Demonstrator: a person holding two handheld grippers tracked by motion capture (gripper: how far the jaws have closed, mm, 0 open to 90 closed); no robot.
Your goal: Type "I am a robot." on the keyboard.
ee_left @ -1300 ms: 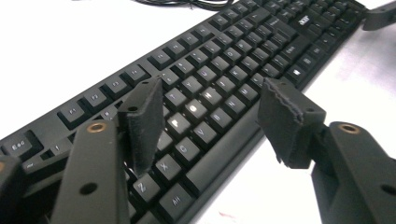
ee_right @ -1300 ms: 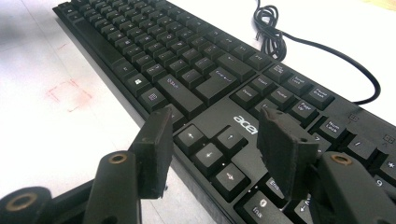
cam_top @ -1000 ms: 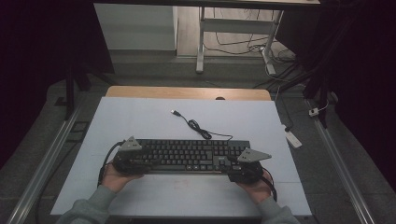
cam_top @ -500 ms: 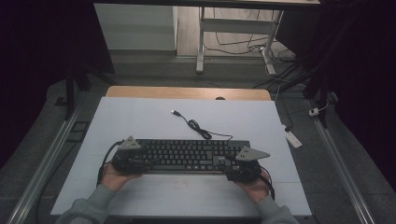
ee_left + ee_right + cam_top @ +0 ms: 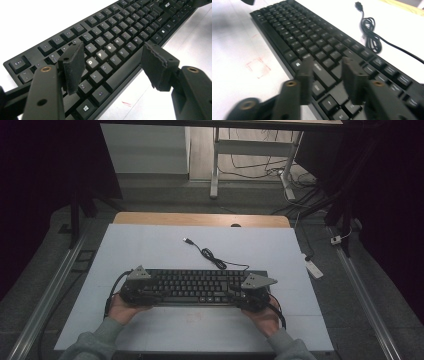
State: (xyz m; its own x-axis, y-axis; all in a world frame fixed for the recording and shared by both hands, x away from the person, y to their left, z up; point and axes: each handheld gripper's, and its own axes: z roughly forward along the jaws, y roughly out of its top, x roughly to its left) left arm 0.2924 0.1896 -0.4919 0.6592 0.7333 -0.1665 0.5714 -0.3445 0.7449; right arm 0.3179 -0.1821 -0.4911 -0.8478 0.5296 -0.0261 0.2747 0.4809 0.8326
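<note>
Two grippers work the keyboard [image 5: 192, 286]: the left gripper [image 5: 112, 62] hangs wide open and empty over its left keys, while the right gripper [image 5: 327, 75], jaws just narrowing yet gripping nothing, likely must next press down on right-end keys.

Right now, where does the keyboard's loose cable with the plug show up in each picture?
High view: the cable lies behind the keyboard, near the table's centre.
Left gripper view: I cannot make it out.
Right gripper view: top right, coiled beyond the keys.
Shared landmark: the keyboard's spacebar.

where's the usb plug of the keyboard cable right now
In the high view the USB plug lies on the white table behind the keyboard, near the table's middle, at the loose end of the coiled cable, apart from both grippers.
</note>
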